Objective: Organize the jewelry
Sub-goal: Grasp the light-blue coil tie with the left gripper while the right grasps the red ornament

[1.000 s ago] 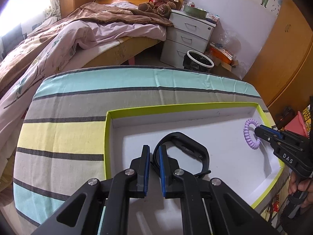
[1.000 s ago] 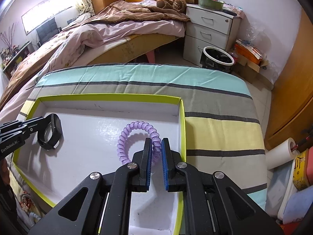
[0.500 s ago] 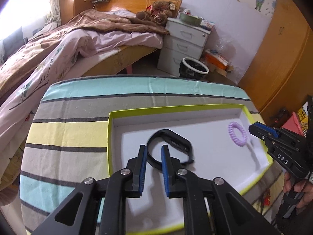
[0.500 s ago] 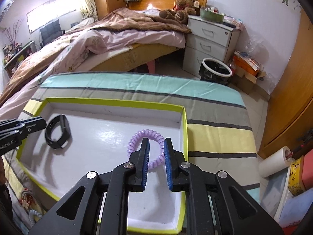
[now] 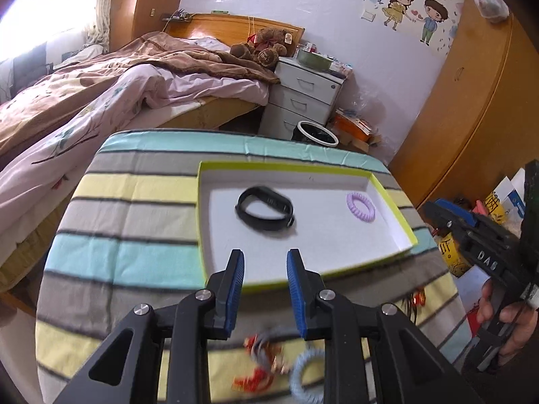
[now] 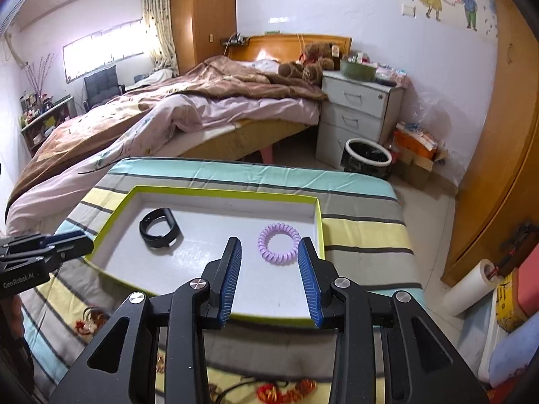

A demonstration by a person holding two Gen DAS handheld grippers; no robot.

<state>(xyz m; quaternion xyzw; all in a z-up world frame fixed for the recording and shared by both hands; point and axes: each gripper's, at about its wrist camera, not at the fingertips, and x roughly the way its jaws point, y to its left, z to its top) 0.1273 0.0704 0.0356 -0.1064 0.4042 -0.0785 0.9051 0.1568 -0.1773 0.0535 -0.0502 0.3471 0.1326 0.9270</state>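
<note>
A green-rimmed white tray [image 5: 394, 202] [image 6: 318, 222] sits on a striped tabletop. A black wristband [image 5: 264, 207] [image 6: 160, 229] lies in its left part and a purple coil hair tie [image 5: 361, 207] [image 6: 279, 244] in its right part. My left gripper [image 5: 264, 256] is open and empty, pulled back above the tray's near edge. My right gripper [image 6: 268, 245] is open and empty, raised just short of the purple tie. Each gripper shows in the other's view, the right one [image 5: 438, 210] and the left one [image 6: 77, 240].
Loose jewelry lies on the cloth near me: a red knotted charm [image 5: 259, 367] [image 6: 283, 392], a pale blue coil tie [image 5: 305, 375] and another red piece [image 6: 89, 323]. A bed [image 6: 188, 111], a nightstand [image 6: 357, 107] and a bin [image 6: 367, 158] stand beyond the table.
Both grippers have opened, let go of the wristband and the purple tie in the tray, and pulled back and up toward me.
</note>
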